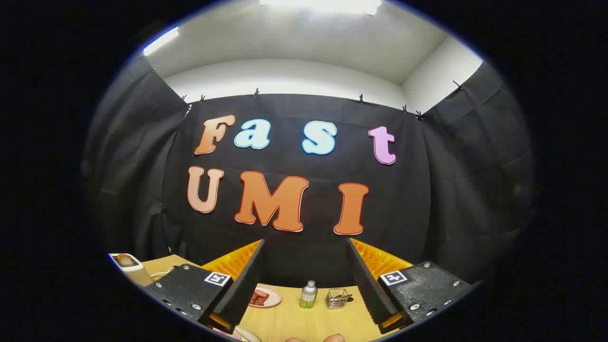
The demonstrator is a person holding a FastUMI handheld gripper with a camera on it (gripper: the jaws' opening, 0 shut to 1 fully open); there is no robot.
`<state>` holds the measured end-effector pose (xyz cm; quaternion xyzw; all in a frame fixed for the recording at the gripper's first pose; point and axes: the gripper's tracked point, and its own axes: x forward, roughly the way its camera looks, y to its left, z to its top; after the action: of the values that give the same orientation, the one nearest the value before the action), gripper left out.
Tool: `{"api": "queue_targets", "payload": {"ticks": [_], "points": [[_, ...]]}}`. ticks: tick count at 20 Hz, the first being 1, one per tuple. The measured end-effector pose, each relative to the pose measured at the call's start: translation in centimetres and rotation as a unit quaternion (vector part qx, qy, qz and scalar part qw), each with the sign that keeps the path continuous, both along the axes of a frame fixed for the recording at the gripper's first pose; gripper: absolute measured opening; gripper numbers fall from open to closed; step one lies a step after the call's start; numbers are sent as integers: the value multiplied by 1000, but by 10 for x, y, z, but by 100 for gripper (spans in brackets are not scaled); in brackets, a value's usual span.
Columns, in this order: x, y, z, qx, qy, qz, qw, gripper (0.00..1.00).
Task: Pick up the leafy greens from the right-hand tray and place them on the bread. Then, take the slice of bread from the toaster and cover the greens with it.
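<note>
**Hand-held gripper wide open, nothing held; greens not located**

Hand-held gripper (304, 285) hangs above the desk (304, 323), fingers spread wide w/ nothing between them. Landmark: small bottle (308, 294), beyond the fingers. Left of bottle, a pink plate (266, 298) w/ reddish food; right of it, a wire basket (336, 298). Far left of bottle, toaster (127, 267) w/ a bread slice (125, 260) showing in its slot. Slice: prob. light, stiff but crumbly; take by its top edge. Greens: likely limp, light; pinch mid-bunch. Tray, greens and base bread can't be made out; another plate's rim is cut off by the left finger.
</note>
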<state>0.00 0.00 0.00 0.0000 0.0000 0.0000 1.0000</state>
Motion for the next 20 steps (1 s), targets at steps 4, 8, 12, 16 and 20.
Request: {"api": "queue_targets", "payload": {"ticks": [4,8,12,16,20], "points": [[5,-3,7,7,-7,-4,1000,98],[7,-2,2,6,-3,-2,1000,98],[7,-10,-1,2,-1,-6,1000,98],[6,-10,-17,-1,11,-7,1000,98],[0,-9,-66,-9,75,-2,997,98]]}}
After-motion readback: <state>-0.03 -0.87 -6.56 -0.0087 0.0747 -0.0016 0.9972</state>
